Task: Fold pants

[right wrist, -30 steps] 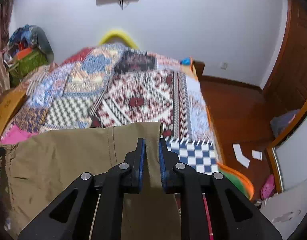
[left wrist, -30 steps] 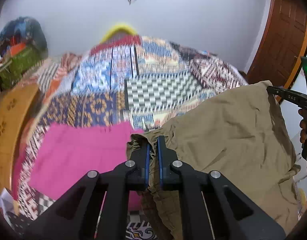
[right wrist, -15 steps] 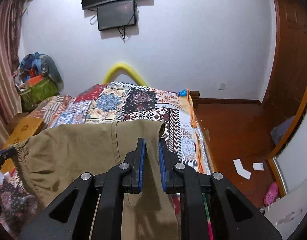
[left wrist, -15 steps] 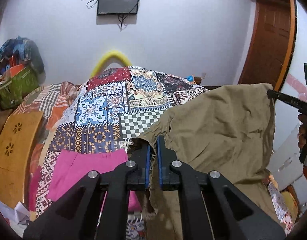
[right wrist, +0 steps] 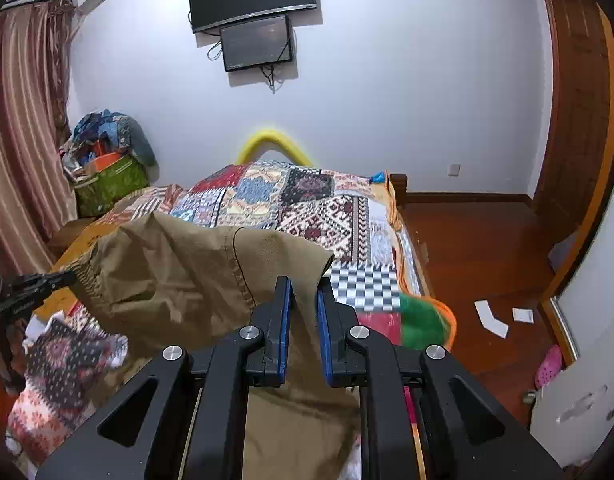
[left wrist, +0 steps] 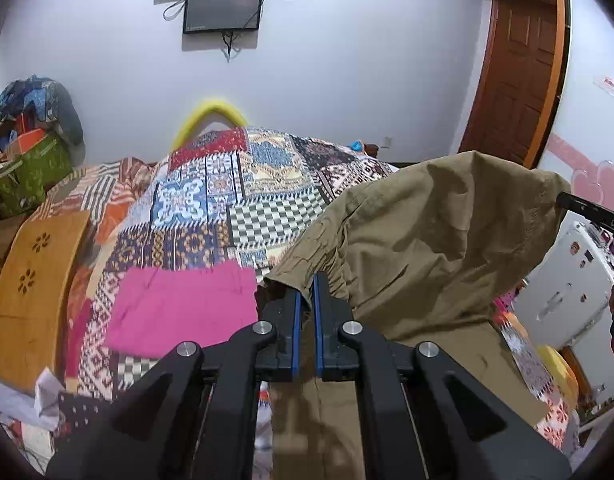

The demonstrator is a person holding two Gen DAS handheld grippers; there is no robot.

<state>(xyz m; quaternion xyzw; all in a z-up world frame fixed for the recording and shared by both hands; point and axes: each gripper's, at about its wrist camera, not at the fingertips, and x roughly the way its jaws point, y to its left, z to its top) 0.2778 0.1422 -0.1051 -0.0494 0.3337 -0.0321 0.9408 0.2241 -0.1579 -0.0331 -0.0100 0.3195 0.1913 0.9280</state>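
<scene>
Khaki pants [left wrist: 419, 248] hang in the air between my two grippers, above the near end of the bed. My left gripper [left wrist: 306, 292] is shut on the elastic waistband at one corner. My right gripper [right wrist: 304, 292] is shut on the other waistband corner of the pants [right wrist: 179, 272]. The top edge sags between the two grips and the legs drop below both views. The right gripper's tip shows at the right edge of the left wrist view [left wrist: 587, 210]. The left gripper's tip shows at the left of the right wrist view [right wrist: 31, 284].
The bed has a patchwork quilt [left wrist: 235, 200]. A folded pink garment [left wrist: 179, 308] lies on its near left part. A wooden board [left wrist: 31, 280] stands left of the bed. A wooden door [left wrist: 519, 76] and bare floor [right wrist: 479, 256] are on the right. Screens [right wrist: 255, 12] hang on the wall.
Both grippers have risen with the pants, lifting them off the quilt. The views have tilted up, so more wall and the screens show.
</scene>
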